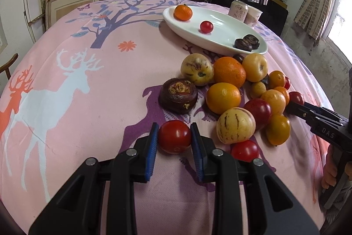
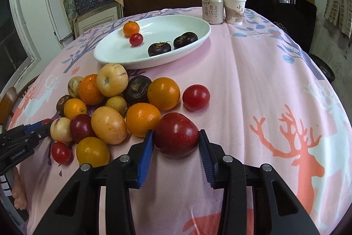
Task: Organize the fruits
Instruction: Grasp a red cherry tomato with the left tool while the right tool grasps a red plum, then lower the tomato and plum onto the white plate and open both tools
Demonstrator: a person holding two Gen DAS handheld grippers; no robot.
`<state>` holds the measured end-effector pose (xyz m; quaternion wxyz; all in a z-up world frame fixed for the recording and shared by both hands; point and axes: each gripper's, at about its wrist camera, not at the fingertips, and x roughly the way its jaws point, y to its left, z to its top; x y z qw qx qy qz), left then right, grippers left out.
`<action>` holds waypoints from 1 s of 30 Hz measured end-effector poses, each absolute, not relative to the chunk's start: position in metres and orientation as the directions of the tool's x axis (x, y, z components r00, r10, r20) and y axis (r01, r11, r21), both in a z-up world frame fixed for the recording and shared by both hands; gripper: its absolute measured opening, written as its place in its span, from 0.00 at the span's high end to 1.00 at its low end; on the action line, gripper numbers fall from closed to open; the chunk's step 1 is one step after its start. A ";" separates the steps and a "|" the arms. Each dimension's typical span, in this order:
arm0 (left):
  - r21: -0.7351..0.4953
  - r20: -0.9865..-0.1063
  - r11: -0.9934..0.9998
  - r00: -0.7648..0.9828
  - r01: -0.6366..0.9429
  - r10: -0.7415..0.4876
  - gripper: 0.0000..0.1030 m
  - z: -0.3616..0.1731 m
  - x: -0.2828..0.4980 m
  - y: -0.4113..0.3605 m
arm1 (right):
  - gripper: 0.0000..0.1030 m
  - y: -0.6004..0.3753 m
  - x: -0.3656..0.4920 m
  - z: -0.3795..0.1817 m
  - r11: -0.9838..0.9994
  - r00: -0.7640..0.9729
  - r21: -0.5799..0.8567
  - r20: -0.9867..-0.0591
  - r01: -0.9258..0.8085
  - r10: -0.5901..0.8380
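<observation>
1. The left tool (image 1: 175, 138) is clamped on a red tomato (image 1: 175, 136) that rests on the table (image 1: 88, 124), on the near side of the fruit pile (image 1: 242, 91) from the white dish (image 1: 216, 34).
2. The right tool (image 2: 176, 139) has a dark red plum (image 2: 176, 134) between its pads at the near edge of the pile; both pads appear to touch it.
3. Each hand takes an outlying fruit, probably so that the heap stays put.
4. The white dish already holds a few fruits, sorted by kind.
</observation>
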<state>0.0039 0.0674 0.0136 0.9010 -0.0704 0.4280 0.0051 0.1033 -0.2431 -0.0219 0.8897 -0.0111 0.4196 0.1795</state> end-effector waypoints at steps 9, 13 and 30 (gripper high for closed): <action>-0.128 -0.710 0.988 0.704 -0.084 -0.032 0.72 0.037 0.000 0.065 | 0.60 -0.255 0.085 -0.003 0.941 0.660 0.135 -0.682 -0.311 0.316; -0.107 -0.686 0.992 0.728 -0.071 -0.022 0.72 0.062 0.018 0.057 | 0.60 -0.243 0.088 0.018 0.933 0.684 0.105 -0.653 -0.343 0.325; -0.053 -0.689 0.998 0.724 -0.032 -0.013 0.73 0.077 0.165 0.033 | 0.60 -0.188 0.223 0.037 0.941 0.652 0.105 -0.696 -0.322 0.301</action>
